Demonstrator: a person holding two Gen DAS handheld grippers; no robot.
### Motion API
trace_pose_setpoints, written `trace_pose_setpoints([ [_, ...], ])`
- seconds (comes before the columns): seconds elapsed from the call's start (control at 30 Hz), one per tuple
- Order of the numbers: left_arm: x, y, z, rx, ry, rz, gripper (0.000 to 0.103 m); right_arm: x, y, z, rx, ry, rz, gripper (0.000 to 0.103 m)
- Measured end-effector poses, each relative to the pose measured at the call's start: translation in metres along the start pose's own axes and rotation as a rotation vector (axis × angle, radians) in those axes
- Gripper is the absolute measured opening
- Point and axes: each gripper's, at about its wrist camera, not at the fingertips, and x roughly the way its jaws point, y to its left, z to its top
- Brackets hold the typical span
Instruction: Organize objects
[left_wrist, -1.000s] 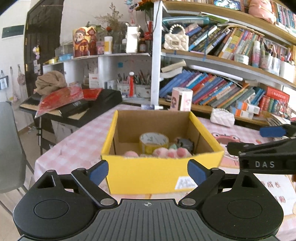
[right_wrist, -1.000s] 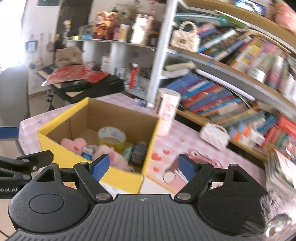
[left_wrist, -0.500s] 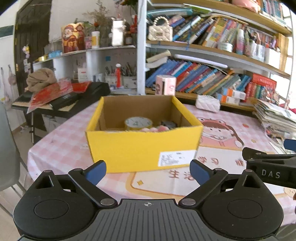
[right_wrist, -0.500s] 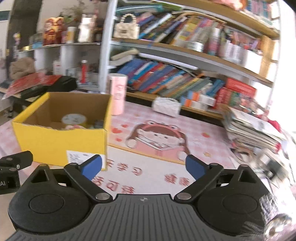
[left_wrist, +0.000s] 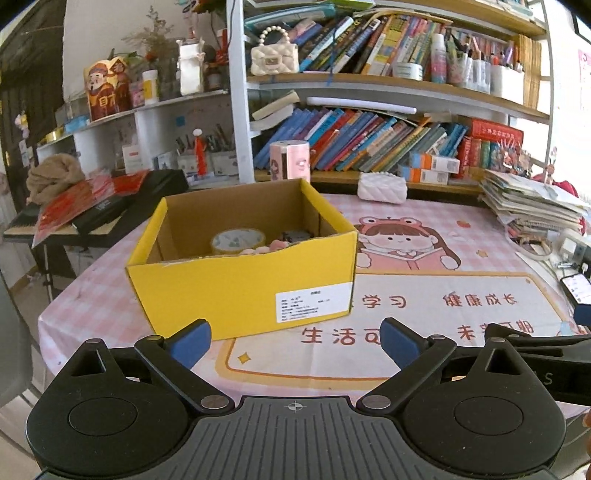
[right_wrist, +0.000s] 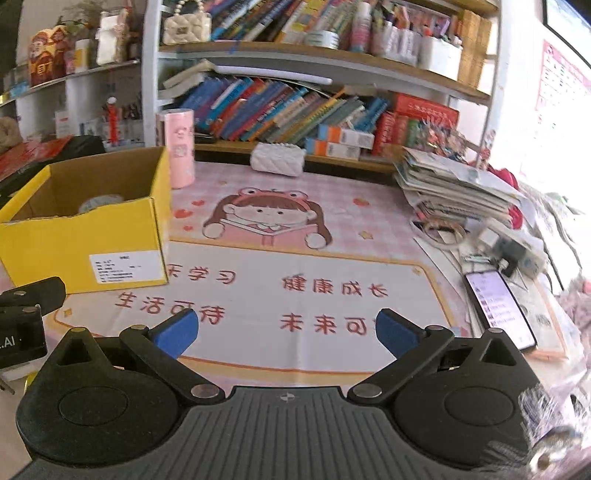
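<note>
Left wrist view: yellow box already holds tape roll & pink bits. Both hand-held grippers, left & right, released, nothing between jaws, right's just opened. Clutter right of box, incl. phone, judged unsorted.

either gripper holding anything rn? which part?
Nothing held. Left gripper and right gripper both have open jaws with only the table mat between them; the yellow box sits untouched.

We see white bookshelf crammed with leaning books, spanning back wall. Round table under pink checked cloth. Dark door far left, black stand beside table. Strong daylight washes in from right.
</note>
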Motion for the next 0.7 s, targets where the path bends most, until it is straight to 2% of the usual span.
trace_pose_setpoints([
  [0.17, 0.002, -0.011, -0.001, 0.023, 0.019, 0.005, 0.100, 0.001, -0.006, -0.003, 0.033, 0.043, -0.023, 0.103],
  [0.4, 0.003, -0.022, -0.007, 0.037, 0.052, 0.023, 0.100, 0.002, -0.006, -0.011, 0.009, 0.074, -0.038, 0.103],
  [0.7, 0.001, -0.031, -0.011, 0.046, 0.074, 0.079, 0.100, 0.003, -0.008, -0.016, 0.033, 0.102, -0.067, 0.103],
])
